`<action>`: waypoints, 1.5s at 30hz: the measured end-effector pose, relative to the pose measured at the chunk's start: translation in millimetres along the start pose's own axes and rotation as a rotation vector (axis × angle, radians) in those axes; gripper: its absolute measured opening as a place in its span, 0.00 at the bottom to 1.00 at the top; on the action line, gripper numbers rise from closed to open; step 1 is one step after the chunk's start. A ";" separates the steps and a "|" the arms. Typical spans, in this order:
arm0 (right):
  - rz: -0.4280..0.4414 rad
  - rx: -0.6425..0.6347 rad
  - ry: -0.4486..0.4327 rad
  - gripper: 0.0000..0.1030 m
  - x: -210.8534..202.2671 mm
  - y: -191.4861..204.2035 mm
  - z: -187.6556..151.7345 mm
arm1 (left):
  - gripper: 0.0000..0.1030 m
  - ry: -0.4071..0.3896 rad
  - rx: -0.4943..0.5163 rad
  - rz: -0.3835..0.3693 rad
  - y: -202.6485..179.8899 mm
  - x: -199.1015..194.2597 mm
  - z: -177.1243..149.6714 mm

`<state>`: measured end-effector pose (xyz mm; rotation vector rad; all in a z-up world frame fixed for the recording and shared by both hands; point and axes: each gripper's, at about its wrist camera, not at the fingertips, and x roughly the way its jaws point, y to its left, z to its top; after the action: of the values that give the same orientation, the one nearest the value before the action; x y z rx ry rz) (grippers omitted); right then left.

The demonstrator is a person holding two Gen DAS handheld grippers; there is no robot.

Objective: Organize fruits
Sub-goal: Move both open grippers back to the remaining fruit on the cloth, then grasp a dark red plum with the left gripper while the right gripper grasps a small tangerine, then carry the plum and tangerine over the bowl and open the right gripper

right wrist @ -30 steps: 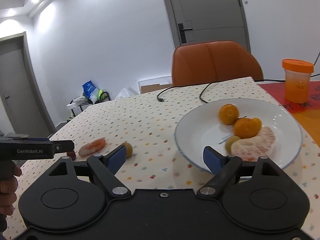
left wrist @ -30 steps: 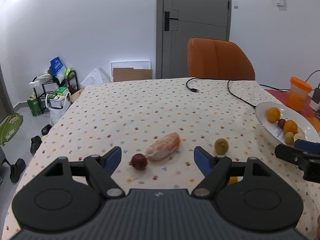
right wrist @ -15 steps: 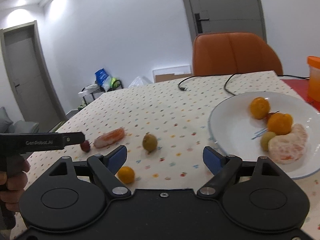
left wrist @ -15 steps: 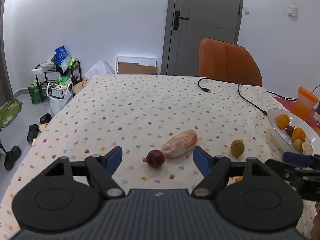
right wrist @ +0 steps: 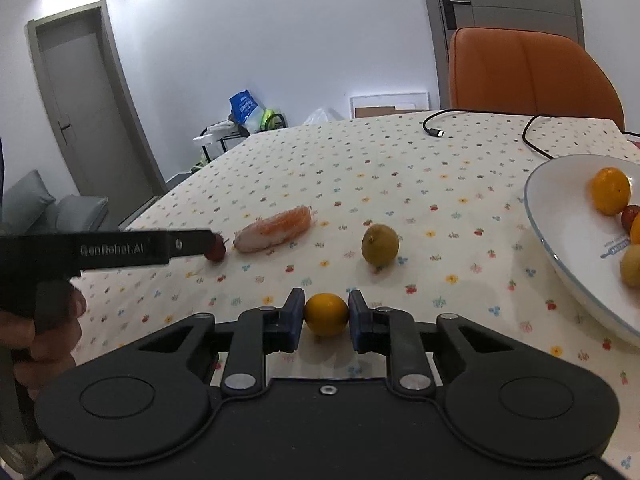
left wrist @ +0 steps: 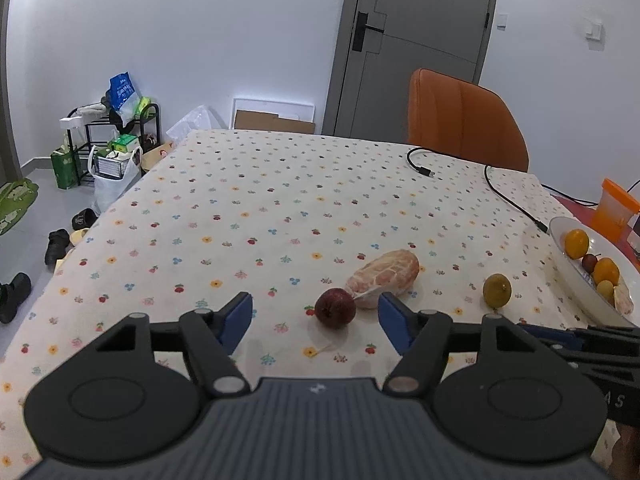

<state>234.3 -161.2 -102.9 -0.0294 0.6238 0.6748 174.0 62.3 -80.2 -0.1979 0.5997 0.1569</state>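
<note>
Right wrist view: the right gripper (right wrist: 326, 316), wide apart half a second ago, is now clamped on a small orange fruit (right wrist: 326, 314) on the table (right wrist: 400, 168), ready for the plate (right wrist: 560, 216). The left gripper (left wrist: 316, 316) is closing around a dark red fruit (left wrist: 335, 307), not yet gripped.

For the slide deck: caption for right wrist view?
Right gripper shut on an orange; plate at right.
</note>
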 end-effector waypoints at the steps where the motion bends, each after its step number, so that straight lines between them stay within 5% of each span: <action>1: -0.004 0.006 -0.002 0.21 0.7 -1.1 1.2 | 0.60 0.001 0.001 -0.005 -0.5 1.3 0.1; 12: -0.023 0.032 -0.009 0.21 2.1 -9.9 4.4 | 0.36 0.014 0.010 -0.022 -7.6 11.7 -1.0; 14: -0.024 0.035 -0.013 0.21 0.4 -11.3 5.1 | 0.22 0.025 0.000 -0.014 -6.7 15.0 -0.2; 45: -0.155 0.137 -0.169 0.21 -64.8 -71.8 5.4 | 0.22 -0.018 0.118 -0.116 -82.5 -6.1 7.5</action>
<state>240.4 -253.9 -75.2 0.1046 0.4978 0.4779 189.9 -16.4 -59.2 -0.1166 0.5766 0.0111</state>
